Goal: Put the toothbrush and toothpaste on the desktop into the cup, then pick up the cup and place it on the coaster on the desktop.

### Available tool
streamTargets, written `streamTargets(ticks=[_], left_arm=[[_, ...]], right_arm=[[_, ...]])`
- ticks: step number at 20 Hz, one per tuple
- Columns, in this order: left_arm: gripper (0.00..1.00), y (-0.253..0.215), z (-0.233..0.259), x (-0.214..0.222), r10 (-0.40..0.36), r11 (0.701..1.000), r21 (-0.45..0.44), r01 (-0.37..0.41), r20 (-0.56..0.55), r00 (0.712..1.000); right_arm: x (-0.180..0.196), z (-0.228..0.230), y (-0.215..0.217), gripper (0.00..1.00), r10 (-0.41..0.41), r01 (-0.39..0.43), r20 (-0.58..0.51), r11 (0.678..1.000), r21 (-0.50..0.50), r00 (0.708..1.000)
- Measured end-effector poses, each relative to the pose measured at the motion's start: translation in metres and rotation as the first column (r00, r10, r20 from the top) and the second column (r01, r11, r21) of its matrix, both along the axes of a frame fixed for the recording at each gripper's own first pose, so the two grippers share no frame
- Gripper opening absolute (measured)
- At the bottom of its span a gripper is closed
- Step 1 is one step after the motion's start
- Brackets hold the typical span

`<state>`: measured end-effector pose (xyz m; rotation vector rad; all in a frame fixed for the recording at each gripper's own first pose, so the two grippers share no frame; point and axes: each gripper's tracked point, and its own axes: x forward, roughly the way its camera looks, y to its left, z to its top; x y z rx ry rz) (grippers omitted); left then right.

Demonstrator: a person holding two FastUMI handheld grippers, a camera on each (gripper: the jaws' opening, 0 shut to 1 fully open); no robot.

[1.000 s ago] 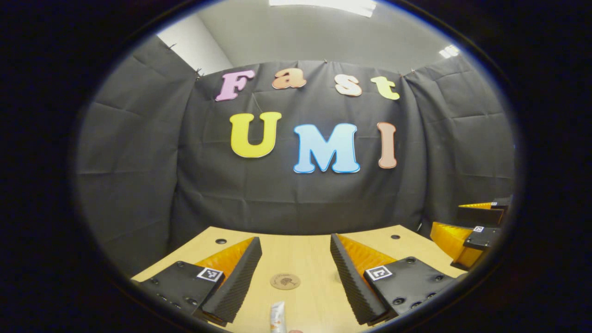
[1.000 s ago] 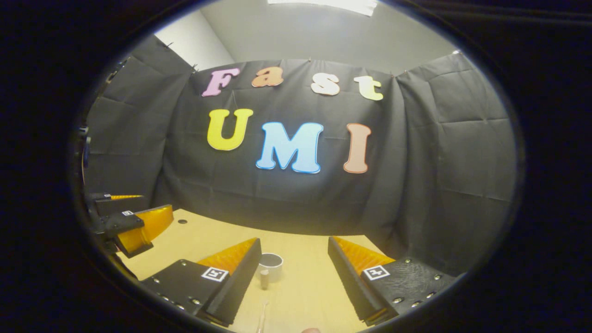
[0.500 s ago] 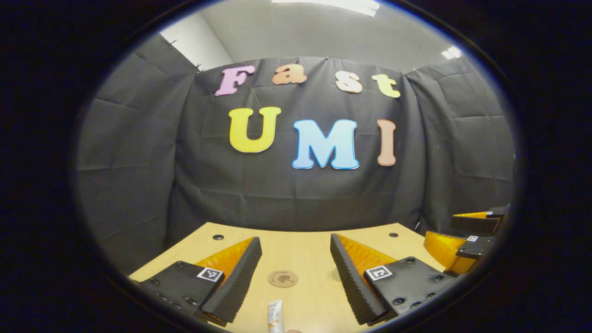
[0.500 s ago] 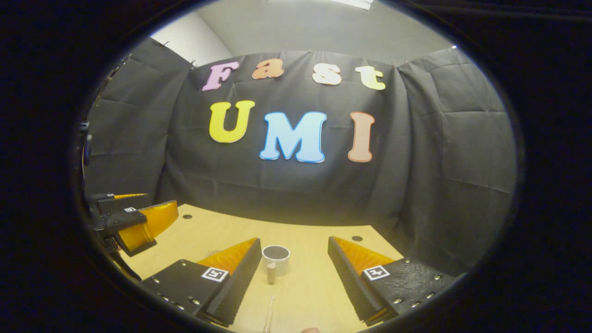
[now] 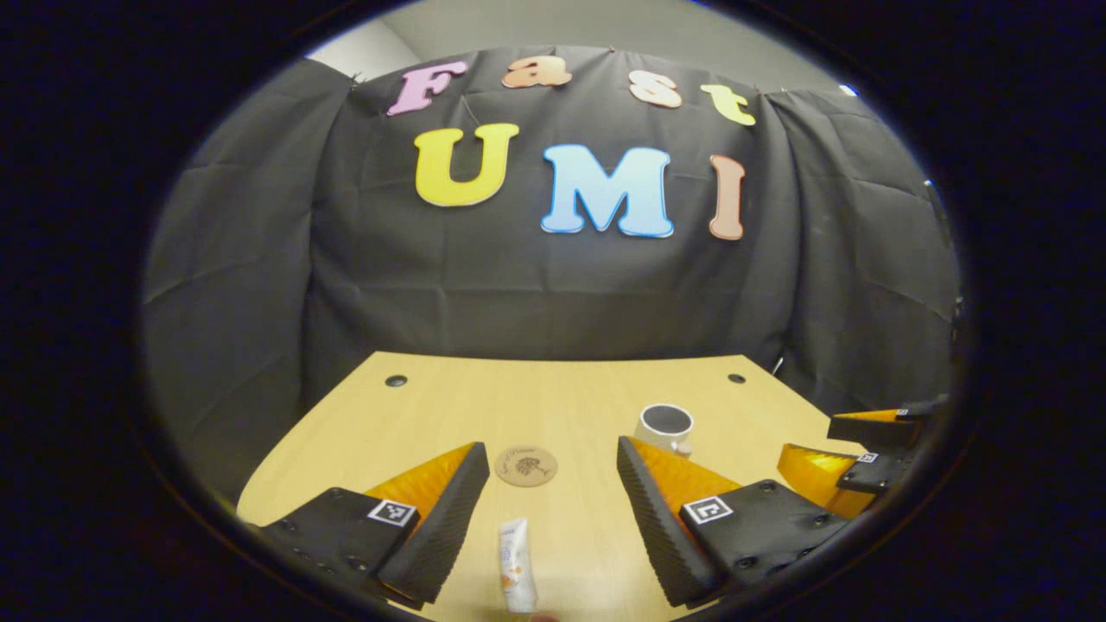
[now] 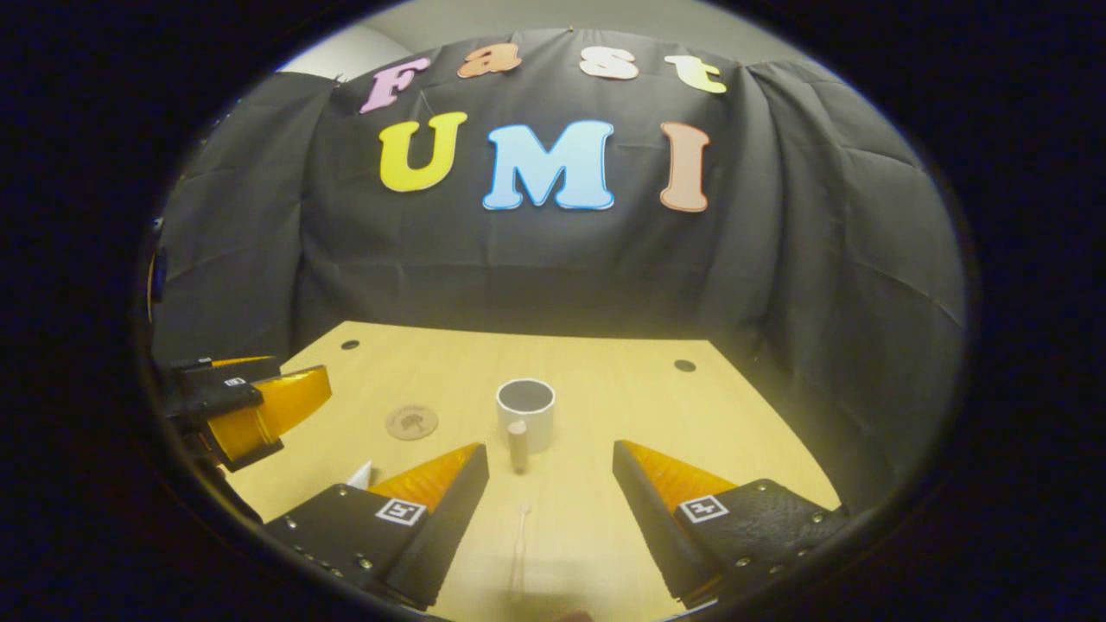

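We hold the left tool [image 5: 553, 510] spread wide and empty above the bench [image 5: 432, 415], the toothpaste [image 5: 516, 577] lying between its fingers, just nearer than the coaster [image 5: 526, 466]. The right tool [image 6: 550, 510] is likewise spread and empty, the toothbrush [image 6: 520, 540] lying just before the cup [image 6: 525, 411].

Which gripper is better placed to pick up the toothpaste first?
Left. The toothpaste lies on the desk directly between the open fingers of the left gripper. The right gripper lines up with the toothbrush instead.
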<state>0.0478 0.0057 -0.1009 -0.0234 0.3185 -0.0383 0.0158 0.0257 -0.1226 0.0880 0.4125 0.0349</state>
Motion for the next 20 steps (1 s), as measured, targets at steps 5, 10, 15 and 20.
streamTargets(ticks=[5, 10, 15, 20], left_arm=[[0.94, -0.001, -0.05, 0.012, -0.008, 1.0, -0.001, 0.008, -0.165, 0.986], [0.96, 0.005, -0.091, 0.016, 0.004, 1.0, 0.018, 0.002, -0.319, 0.948], [0.96, 0.016, -0.137, 0.006, 0.029, 1.0, 0.017, -0.024, -0.483, 0.875], [0.98, 0.022, -0.173, -0.005, 0.034, 0.999, 0.019, -0.028, -0.615, 0.788]], right_arm=[[0.003, -0.03, 0.01, 0.91, 0.033, -0.034, -0.116, 0.999, -0.012, 0.993], [-0.001, -0.057, 0.02, 0.91, 0.058, -0.062, -0.233, 0.998, -0.013, 0.971], [-0.01, -0.087, 0.032, 0.91, 0.091, -0.096, -0.36, 0.995, 0.005, 0.929], [-0.022, -0.116, 0.039, 0.91, 0.117, -0.125, -0.507, 0.992, 0.018, 0.854]])
